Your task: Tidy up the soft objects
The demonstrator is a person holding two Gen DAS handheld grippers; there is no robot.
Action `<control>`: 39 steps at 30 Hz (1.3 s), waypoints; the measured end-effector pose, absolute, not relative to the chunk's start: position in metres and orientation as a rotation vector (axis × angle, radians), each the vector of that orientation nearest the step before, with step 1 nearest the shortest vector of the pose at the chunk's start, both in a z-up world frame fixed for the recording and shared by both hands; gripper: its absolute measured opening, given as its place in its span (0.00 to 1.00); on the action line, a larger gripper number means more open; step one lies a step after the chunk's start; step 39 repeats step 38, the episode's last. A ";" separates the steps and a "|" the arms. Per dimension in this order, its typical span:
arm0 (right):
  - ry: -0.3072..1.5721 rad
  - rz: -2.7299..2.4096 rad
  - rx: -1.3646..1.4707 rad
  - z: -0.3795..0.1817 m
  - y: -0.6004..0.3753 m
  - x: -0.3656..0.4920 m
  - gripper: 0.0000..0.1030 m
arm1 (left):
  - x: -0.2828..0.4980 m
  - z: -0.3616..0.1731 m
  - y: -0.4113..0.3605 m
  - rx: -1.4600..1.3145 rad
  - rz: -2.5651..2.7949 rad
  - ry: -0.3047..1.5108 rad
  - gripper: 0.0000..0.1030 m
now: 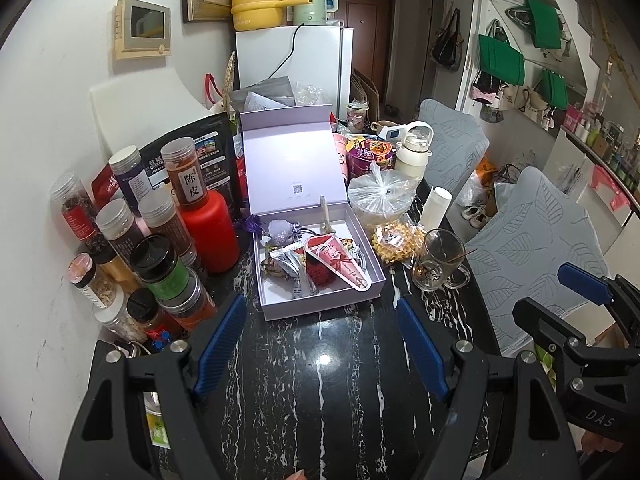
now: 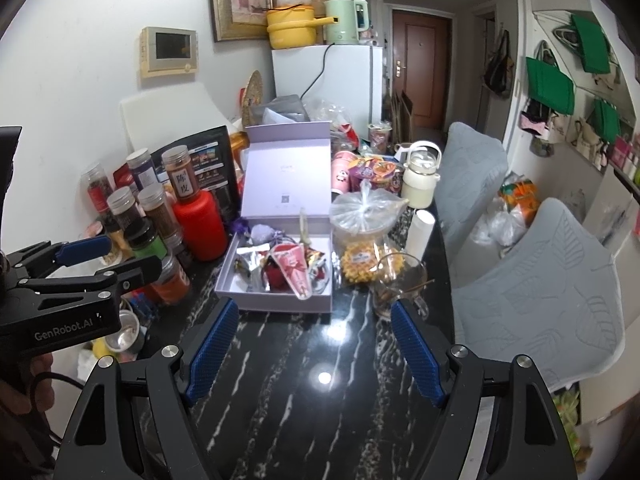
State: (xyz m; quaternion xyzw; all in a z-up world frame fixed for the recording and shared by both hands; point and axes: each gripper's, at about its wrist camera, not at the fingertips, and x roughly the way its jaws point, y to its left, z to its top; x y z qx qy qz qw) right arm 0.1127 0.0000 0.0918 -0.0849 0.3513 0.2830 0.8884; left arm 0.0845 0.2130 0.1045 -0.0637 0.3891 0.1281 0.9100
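In the open pale lilac cardboard gift box (image 1: 320, 300) on the black white-veined marble table (image 1: 320, 380), a pink cone-shaped paper packet (image 1: 340, 262) lies with its long axis running from wide far-left end to narrow tip at near right. It rests over a fuzzy red soft object (image 1: 320, 274) and crinkled foil sachets (image 1: 286, 266), partly hidden. Left gripper (image 1: 320, 344) and right gripper (image 2: 312, 348), both with ribbed blue pads, hover spread wide and empty over the near table.

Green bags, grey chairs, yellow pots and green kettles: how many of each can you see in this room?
Green bags: 3
Grey chairs: 2
Yellow pot: 1
Green kettle: 1
Total: 7
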 end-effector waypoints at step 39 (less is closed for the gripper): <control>0.755 0.593 -0.244 0.079 0.008 0.107 0.77 | 0.081 0.091 0.219 -0.159 0.306 0.826 0.75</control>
